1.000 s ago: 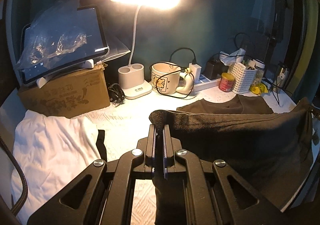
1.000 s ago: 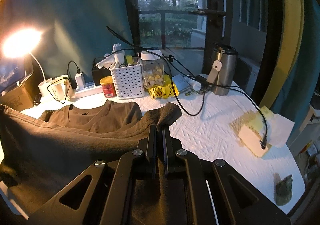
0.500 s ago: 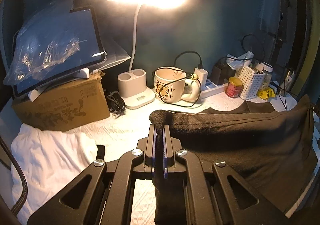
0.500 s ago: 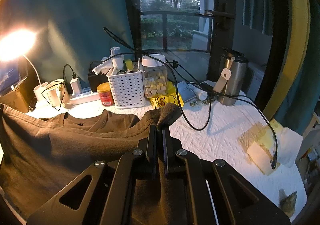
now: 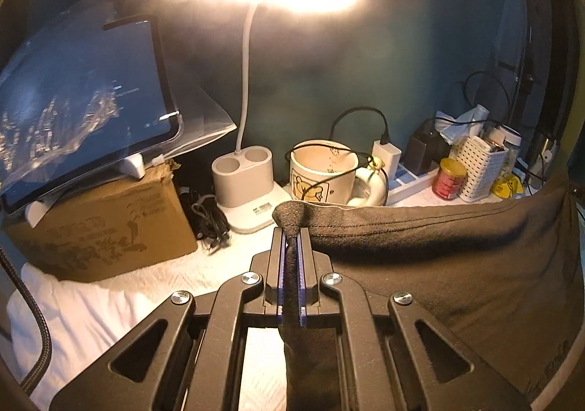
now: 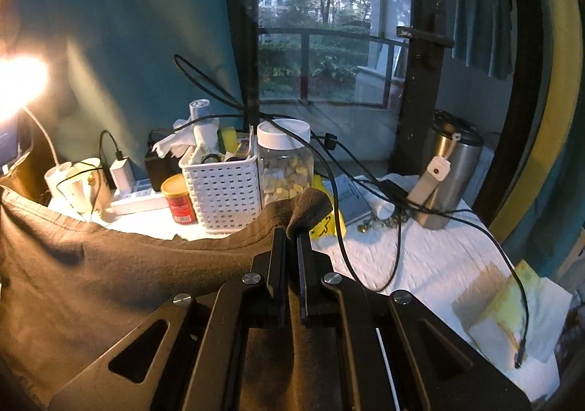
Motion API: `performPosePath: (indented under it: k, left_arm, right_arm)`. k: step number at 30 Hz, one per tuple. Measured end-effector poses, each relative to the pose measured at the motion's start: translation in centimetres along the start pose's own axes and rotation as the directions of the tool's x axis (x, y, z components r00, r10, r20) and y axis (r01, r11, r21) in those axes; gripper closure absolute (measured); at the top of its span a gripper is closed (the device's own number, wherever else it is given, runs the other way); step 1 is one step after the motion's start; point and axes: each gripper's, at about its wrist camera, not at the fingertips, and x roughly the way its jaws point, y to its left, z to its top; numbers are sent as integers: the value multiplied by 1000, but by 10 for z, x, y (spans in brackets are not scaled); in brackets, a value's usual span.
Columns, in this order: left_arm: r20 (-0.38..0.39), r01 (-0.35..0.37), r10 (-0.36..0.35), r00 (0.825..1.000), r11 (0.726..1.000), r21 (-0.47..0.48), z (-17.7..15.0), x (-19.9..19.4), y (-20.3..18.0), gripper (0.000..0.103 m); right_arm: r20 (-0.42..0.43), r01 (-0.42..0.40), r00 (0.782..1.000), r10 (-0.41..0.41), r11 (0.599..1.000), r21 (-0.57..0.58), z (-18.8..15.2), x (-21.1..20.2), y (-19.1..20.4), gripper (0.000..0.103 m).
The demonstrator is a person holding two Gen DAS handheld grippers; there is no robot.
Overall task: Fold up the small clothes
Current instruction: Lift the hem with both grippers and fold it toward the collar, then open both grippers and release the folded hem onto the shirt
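A dark brown shirt [image 5: 457, 257] hangs stretched between my two grippers above the white table cover. My left gripper [image 5: 291, 235] is shut on one corner of its edge, which bunches out above the fingertips. My right gripper [image 6: 291, 233] is shut on the other corner of the brown shirt [image 6: 109, 275], whose cloth sags to the left in the right wrist view. The raised cloth hides the table behind it. A white garment [image 5: 84, 312] lies on the table at the lower left of the left wrist view.
At the back stand a lit desk lamp [image 5: 245, 184], a mug [image 5: 321, 173], a cardboard box [image 5: 98, 224] bearing a tablet [image 5: 84, 118], a white basket [image 6: 219, 191], a red tin [image 6: 179, 199], a jar [image 6: 285, 162] and a steel flask [image 6: 449, 169]. Black cables [image 6: 347, 228] cross the table.
Both grippers have carried the shirt's held edge up and toward the back of the table. The collar part lying on the table is now hidden behind the raised cloth.
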Motion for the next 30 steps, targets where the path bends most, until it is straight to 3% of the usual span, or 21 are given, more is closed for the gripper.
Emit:
performPosePath:
  k: [2,6,9,18,19,21,23,27,30]
  left_arm:
    - [23,9,-9,1000,1000,10,1,5,0,98]
    - [-6,-4,4,1000,1000,8,0,31,4,98]
    - [-71,-33,35,997,999,18,-7,62,6,98]
    - [-271,-69,48,961,995,-71,-30,111,18,94]
    - [-275,-69,47,960,995,-72,-31,109,19,91]
    - [-284,-62,37,958,995,-82,-33,101,20,65]
    - [-281,-42,13,960,994,-99,-38,88,19,53]
    - [-307,-2,-33,951,993,-115,-51,65,11,52]
    - [-326,28,-76,942,989,-148,-60,48,6,52]
  right_arm:
    - [-7,9,1000,-9,1000,5,0,11,0,97]
    - [-40,53,998,-52,998,20,-3,37,1,97]
    - [-98,116,989,-112,993,35,-9,57,-4,96]
    - [-165,92,983,-84,995,42,-20,57,-1,93]
    - [-175,85,982,-76,995,45,-22,57,0,93]
    - [-199,63,979,-51,997,52,-29,54,4,92]
    - [-222,41,975,-26,997,61,-37,48,7,92]
    - [-257,14,966,8,996,84,-53,38,9,73]
    - [-276,1,961,24,996,90,-66,25,9,72]
